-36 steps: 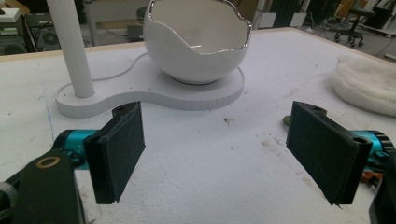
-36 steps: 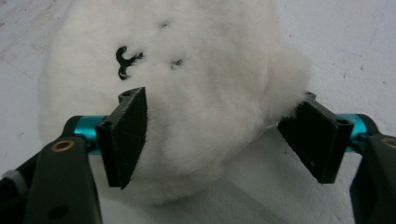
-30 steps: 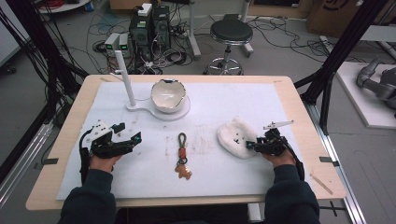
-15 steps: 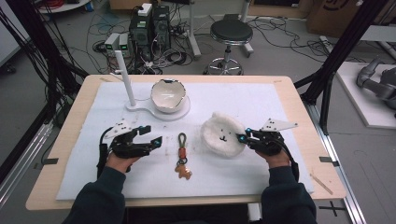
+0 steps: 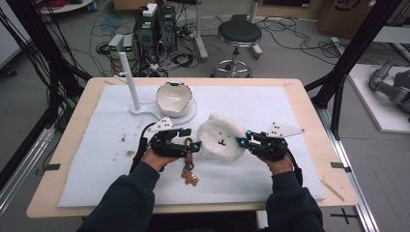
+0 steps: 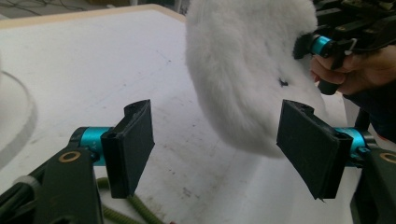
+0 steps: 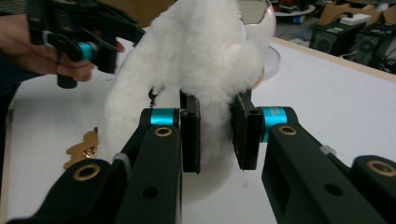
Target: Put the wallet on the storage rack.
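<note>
A round white plush [image 5: 220, 137] with a small stitched face hangs just above the middle of the mat. My right gripper [image 5: 241, 142] is shut on its right edge, and the fur bulges between the pads [image 7: 190, 135]. My left gripper [image 5: 193, 144] is open at the plush's left edge. Its jaws have just been closing a little. In the left gripper view the plush [image 6: 243, 70] hangs just beyond the left gripper [image 6: 217, 144], and no pad touches it. A keychain [image 5: 188, 169] with an olive cord and a tan bear charm lies under my left hand.
A white bowl [image 5: 173, 96] sits on a round base with an upright white post [image 5: 130, 79] at the back left. A white mat [image 5: 270, 183] covers most of the wooden table [image 5: 333, 193]. Small dark specks lie on the mat's left side.
The right gripper has lifted the plush off the mat and carried it left towards the middle. The left gripper has moved right, up to the plush's edge.
</note>
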{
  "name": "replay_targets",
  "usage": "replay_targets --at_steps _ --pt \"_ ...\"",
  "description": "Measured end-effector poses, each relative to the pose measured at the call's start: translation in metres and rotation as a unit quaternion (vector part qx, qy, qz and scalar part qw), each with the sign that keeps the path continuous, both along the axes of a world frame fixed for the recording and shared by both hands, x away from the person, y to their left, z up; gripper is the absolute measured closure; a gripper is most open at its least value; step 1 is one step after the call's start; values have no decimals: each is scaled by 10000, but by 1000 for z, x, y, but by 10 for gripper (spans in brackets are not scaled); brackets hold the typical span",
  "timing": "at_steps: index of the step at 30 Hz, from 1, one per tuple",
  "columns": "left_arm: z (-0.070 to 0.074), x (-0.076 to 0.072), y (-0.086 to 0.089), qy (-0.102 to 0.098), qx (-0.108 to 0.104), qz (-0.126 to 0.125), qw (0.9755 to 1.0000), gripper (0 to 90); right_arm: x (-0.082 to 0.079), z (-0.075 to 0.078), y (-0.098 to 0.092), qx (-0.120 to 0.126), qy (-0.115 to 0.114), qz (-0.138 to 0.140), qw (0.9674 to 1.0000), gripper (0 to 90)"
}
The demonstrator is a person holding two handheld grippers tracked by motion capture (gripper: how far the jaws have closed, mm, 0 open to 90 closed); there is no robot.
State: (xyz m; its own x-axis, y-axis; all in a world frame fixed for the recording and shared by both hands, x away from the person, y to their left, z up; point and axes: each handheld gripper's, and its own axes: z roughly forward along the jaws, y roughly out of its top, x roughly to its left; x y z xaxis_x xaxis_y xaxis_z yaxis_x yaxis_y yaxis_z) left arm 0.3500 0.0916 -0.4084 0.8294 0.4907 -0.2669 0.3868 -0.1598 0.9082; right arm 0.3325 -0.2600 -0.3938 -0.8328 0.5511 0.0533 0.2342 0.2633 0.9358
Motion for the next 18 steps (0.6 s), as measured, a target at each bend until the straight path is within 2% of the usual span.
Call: replay_targets --at_steps 2,3,4,5,7,8,9,10,11,12,13,14,15,16,17,18 --pt "-2 3 -5 122 -21 -57 9999 272 0 0 4 -23 -8 67 10000 761" --pt "-3 3 -6 49 -21 -199 9998 448 -1 -1 7 -133 -2 90 9999 760" --pt "-3 3 -6 49 -21 -199 9998 564 -1 -1 7 -133 -2 90 9999 760" --pt "-2 2 -5 -17 -48 -190 9998 631 -1 -1 8 -216 26 68 9997 758" --pt "0 1 -3 -57 -132 -188 9997 743 0 -1 7 -181 -2 71 9998 755" --pt "1 1 -1 -82 -228 -167 9996 743 0 -1 7 -181 -2 71 9998 755" --pt "4 0 0 -170 -303 -166 9993 779 -1 -2 9 -258 -58 54 9996 751" --pt "4 0 0 -170 -303 -166 9993 785 -1 -2 9 -258 -58 54 9996 751" --pt "7 -1 2 -276 -268 -161 9991 790 -1 -4 13 -444 -81 66 9990 731" --pt "7 -1 2 -276 -268 -161 9991 792 -1 -4 13 -444 -81 66 9990 731" --pt "10 -2 4 -381 -188 -132 9990 795 1 -7 15 -543 64 69 9985 640" --pt "10 -2 4 -381 -188 -132 9990 796 1 -7 15 -543 64 69 9985 640" --pt "14 -3 6 -484 -97 -75 9988 798 4 -8 14 -499 197 -91 9985 531" --pt "17 -3 8 -536 -30 -7 9986 798 4 -8 14 -499 197 -91 9985 531" --pt "20 -2 12 -621 33 65 9980 799 5 -7 8 -344 265 -342 9985 434" --pt "23 -2 15 -662 62 129 9977 799 5 -7 8 -344 265 -342 9985 434"
